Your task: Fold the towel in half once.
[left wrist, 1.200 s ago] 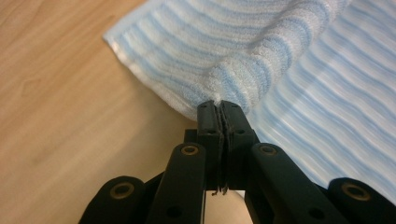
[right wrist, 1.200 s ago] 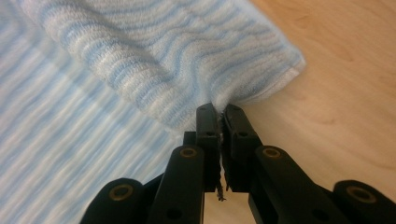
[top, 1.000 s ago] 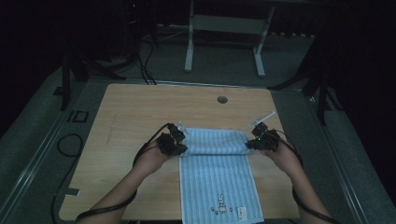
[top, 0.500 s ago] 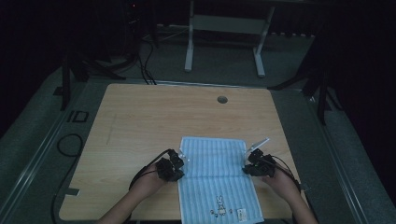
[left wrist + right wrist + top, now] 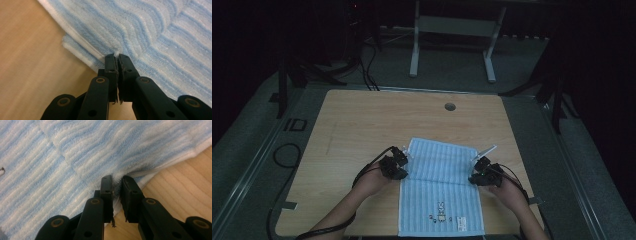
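- The towel (image 5: 439,200) carries a small dark printed mark near its near edge in the high view; it looks like a little figure with a row of tiny characters beside it, too small to read.
- On the grey floor (image 5: 262,150) left of the desk (image 5: 362,120) sits a dark marking shaped roughly like "ID" (letters or just outlined boxes, it can't be settled).
- No wording can be read in either gripper view.
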Demonstrator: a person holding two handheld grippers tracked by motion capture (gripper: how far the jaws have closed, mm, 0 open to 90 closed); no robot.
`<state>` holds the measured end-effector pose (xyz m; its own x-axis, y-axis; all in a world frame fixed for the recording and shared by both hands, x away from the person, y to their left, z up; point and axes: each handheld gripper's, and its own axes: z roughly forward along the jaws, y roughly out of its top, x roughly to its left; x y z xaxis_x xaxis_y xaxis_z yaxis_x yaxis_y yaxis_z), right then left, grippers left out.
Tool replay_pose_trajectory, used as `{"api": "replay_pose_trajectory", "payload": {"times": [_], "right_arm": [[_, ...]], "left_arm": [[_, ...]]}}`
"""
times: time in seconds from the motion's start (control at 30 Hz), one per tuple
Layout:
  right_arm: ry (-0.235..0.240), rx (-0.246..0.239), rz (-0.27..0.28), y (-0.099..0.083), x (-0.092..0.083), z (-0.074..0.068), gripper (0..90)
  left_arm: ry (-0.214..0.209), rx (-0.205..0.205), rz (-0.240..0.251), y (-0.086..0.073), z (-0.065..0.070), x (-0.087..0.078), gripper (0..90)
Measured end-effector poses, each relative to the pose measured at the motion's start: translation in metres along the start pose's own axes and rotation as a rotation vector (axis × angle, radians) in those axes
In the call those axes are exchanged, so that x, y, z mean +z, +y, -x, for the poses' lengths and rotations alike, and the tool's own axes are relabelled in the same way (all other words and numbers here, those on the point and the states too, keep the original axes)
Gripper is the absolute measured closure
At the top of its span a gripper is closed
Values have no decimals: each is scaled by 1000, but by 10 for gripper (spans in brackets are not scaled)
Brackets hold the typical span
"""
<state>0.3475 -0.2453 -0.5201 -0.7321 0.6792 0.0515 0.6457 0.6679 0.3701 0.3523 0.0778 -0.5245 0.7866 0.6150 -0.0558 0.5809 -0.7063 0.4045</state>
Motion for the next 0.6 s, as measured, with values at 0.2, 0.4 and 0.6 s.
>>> {"api": "replay_pose_trajectory", "payload": {"times": [0.2,0.4,0.6], "right_arm": [[-16,23,7,9,3,10,794],[-1,76,-3,19,6,29,792],[-11,69,-1,18,6,26,779]], "left_arm": [[9,-22,-5,13,-13,4,859],[9,-25,-11,20,-15,7,858],[-5,-39,-1,15,-13,6,844]]}}
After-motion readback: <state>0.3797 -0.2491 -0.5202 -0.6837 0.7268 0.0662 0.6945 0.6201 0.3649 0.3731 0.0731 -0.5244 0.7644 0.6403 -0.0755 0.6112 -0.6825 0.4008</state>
